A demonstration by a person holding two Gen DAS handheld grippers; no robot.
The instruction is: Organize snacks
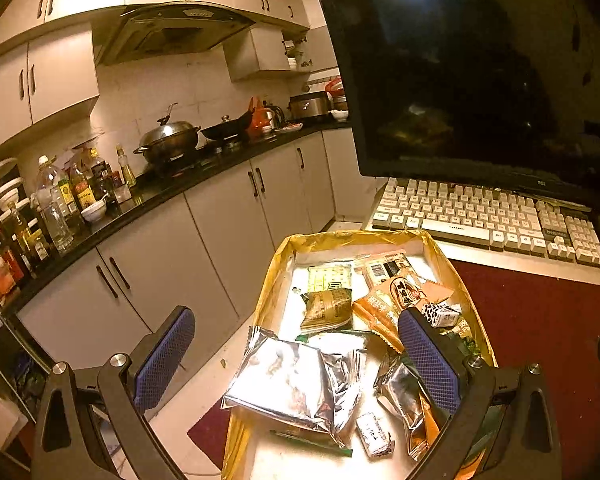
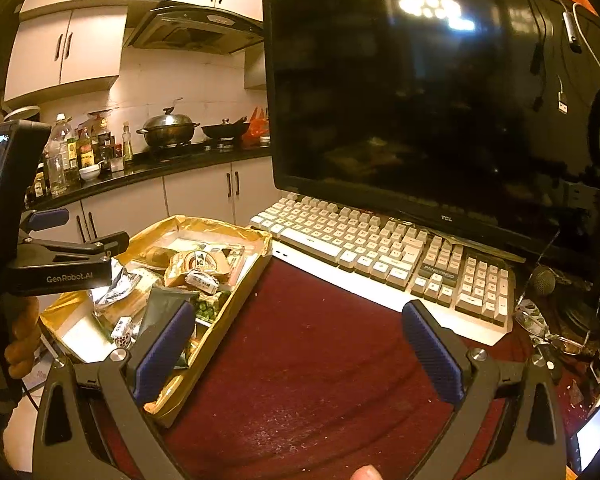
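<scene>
Snacks lie jumbled in the gold-lined box point(image 1: 440, 256) in the left wrist view, so sorting looks barely begun: a large silver foil pouch point(image 1: 287, 380) overlaps a smaller foil pack point(image 1: 400, 392), with a green-brown packet point(image 1: 327, 308), orange wrappers point(image 1: 380, 308) and a small white candy point(image 1: 374, 434) scattered around. The left gripper point(image 1: 295, 352) hangs over the box with its fingers spread wide and holding nothing; the silver pouch sits between them, below, and I cannot tell whether either pad touches a pack.

From the right wrist, the right gripper point(image 2: 297, 352) is also spread wide and empty, above bare red tablecloth point(image 2: 320, 360). The box point(image 2: 235, 304) lies just beside its left finger, the keyboard point(image 2: 380, 252) beyond. Nothing is set out on the cloth yet.
</scene>
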